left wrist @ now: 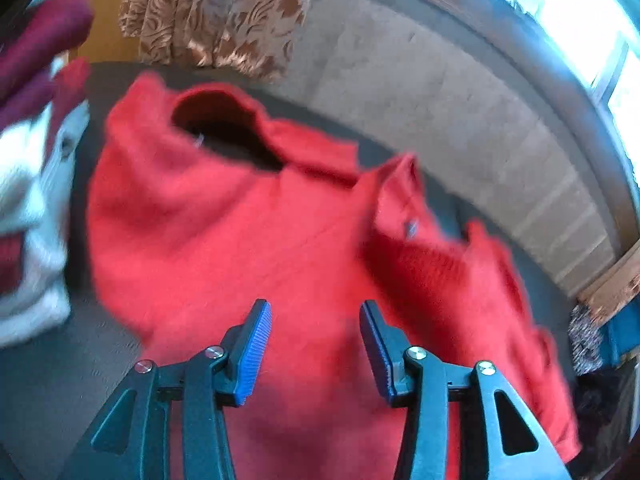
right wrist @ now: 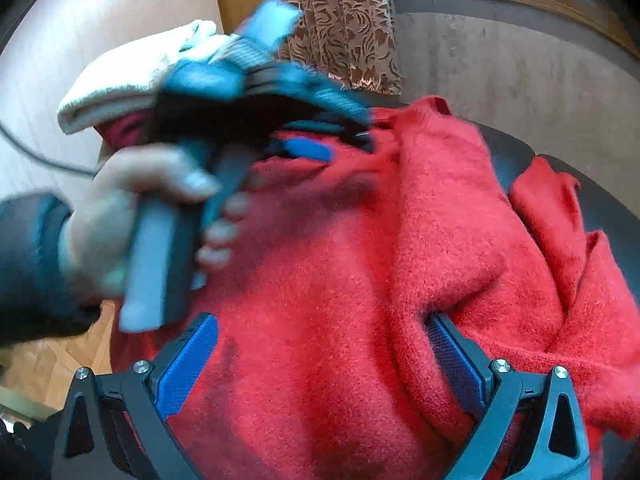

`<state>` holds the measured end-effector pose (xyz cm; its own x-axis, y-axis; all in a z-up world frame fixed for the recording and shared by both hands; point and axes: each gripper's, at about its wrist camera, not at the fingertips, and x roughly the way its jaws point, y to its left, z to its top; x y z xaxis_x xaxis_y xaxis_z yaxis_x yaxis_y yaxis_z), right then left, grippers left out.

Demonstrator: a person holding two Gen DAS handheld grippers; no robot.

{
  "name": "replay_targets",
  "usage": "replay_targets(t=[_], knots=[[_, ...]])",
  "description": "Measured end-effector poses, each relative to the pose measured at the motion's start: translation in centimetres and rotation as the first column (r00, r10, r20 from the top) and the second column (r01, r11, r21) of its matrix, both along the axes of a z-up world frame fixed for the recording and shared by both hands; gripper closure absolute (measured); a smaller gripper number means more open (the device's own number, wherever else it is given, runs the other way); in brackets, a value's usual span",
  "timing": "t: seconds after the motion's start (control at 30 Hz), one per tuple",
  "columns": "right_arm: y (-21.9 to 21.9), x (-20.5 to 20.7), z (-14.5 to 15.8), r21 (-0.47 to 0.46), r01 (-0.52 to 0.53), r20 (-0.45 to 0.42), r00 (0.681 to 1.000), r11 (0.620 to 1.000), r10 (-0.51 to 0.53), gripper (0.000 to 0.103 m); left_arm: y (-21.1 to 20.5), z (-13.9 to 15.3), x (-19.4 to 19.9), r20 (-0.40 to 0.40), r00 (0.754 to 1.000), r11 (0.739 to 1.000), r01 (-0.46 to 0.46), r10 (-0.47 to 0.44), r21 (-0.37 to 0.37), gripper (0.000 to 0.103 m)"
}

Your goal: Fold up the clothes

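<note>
- Right, my left gripper [left wrist: 315, 344] hangs over the red sweater [left wrist: 240, 232], jaws spread wide with nothing between the blue pads.
- My right gripper [right wrist: 324, 364] is spread too, its pads sitting either side of a raised ridge of the same wool; whether they bite the cloth I can't tell, but the gap stays broad.
- In the right wrist view my left hand [right wrist: 120, 216] and its tool blur at ten o'clock, so that arm is moving fast.
- Sweater lies across the dark table [left wrist: 48, 384], neckline [left wrist: 224, 128] up at eleven o'clock, one sleeve [left wrist: 460, 264] bunched and flipped over at three o'clock.
- My judgement: body is roughly flat, that sleeve is not. Doing this well means pinching near a hem or a seam, not mid-panel, and drawing the fuzzy knit taut before laying it over, or it will drag and bunch.
- A folded pile [left wrist: 28, 208] of white and dark red cloth sits at nine o'clock.
- Containers: none that I can see, no basket or bin in either view.
</note>
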<state>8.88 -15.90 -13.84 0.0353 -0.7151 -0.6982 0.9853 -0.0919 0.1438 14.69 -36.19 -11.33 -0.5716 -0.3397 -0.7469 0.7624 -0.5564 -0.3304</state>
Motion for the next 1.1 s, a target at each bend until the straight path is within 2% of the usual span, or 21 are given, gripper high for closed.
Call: replay_targets(t=[0.07,0.13,0.2,0.27,0.4,0.53,0.57,0.63,0.67,0.7,0.73,0.8,0.87,0.93,0.97,1.0,1.1], knots=[[0.0,-0.2,0.0,-0.001,0.004,0.004,1.000,1.000,-0.004,0.000,1.2,-0.3,-0.1,0.011,1.000,0.997,0.029,-0.028,-0.073,0.052],[-0.6,-0.2,0.1,0.012,0.010,0.025,1.000,1.000,-0.011,0.000,1.5,-0.3,-0.7,0.043,0.998,0.995,0.043,-0.039,-0.092,0.047],[-0.6,-3.0,1.0,0.015,0.074,0.036,0.997,0.997,-0.075,0.000,2.0,-0.3,-1.3,0.077,0.996,0.991,0.055,-0.046,-0.123,0.041],[-0.6,-6.1,1.9,0.019,0.143,0.046,0.988,0.989,-0.144,0.000,2.5,-0.3,-1.8,0.107,0.993,0.986,0.066,-0.050,-0.152,0.039],[-0.6,-12.2,3.7,0.028,0.279,0.065,0.958,0.960,-0.280,0.000,2.3,-0.4,-1.2,0.063,0.997,0.988,0.061,-0.053,-0.140,0.039],[-0.6,-18.3,5.6,0.039,0.409,0.083,0.908,0.912,-0.411,0.003,2.1,-0.5,-0.5,0.028,0.998,0.990,0.055,-0.052,-0.127,0.039],[-0.6,-19.8,6.0,0.042,0.440,0.087,0.893,0.897,-0.442,0.006,2.1,-0.5,-0.5,0.026,0.998,0.990,0.055,-0.052,-0.128,0.038],[-2.0,-21.2,4.3,0.110,0.450,0.079,0.885,0.886,-0.459,0.029,2.3,-0.5,-0.5,0.025,0.998,0.990,0.053,-0.051,-0.129,0.038],[-2.8,-21.8,3.3,0.146,0.452,0.074,0.882,0.880,-0.465,0.036,2.3,-0.5,-0.5,0.023,0.998,0.990,0.053,-0.050,-0.129,0.038],[-3.6,-22.4,2.4,0.182,0.453,0.069,0.879,0.873,-0.471,0.049,2.3,-0.5,-0.4,0.021,0.999,0.990,0.052,-0.050,-0.130,0.038],[-4.4,-23.0,1.4,0.218,0.454,0.064,0.877,0.864,-0.477,0.054,2.4,-0.6,-0.3,0.018,0.999,0.990,0.051,-0.049,-0.129,0.038],[-5.5,-22.2,0.3,0.240,0.437,0.003,0.892,0.867,-0.451,0.054,2.4,-0.6,-0.2,0.014,0.999,0.990,0.049,-0.048,-0.130,0.038],[-6.1,-20.9,0.3,0.236,0.408,-0.085,0.913,0.882,-0.400,0.060,2.4,-0.6,-0.1,0.013,0.999,0.990,0.049,-0.047,-0.132,0.037],[-6.6,-19.4,0.5,0.240,0.373,-0.183,0.924,0.896,-0.336,0.082,2.5,-0.5,0.0,0.016,0.999,0.990,0.049,-0.047,-0.134,0.037],[-6.8,-18.4,0.7,0.250,0.358,-0.269,0.918,0.900,-0.290,0.085,2.6,-0.5,0.0,0.017,0.999,0.990,0.049,-0.047,-0.134,0.037],[-6.9,-17.4,0.9,0.264,0.344,-0.359,0.902,0.901,-0.239,0.099,2.6,-0.6,0.1,0.017,0.999,0.990,0.048,-0.046,-0.134,0.037],[-5.7,-16.9,2.3,0.266,0.344,-0.517,0.839,0.901,-0.168,0.098,2.8,-0.6,0.3,0.022,0.999,0.989,0.048,-0.046,-0.137,0.037]])
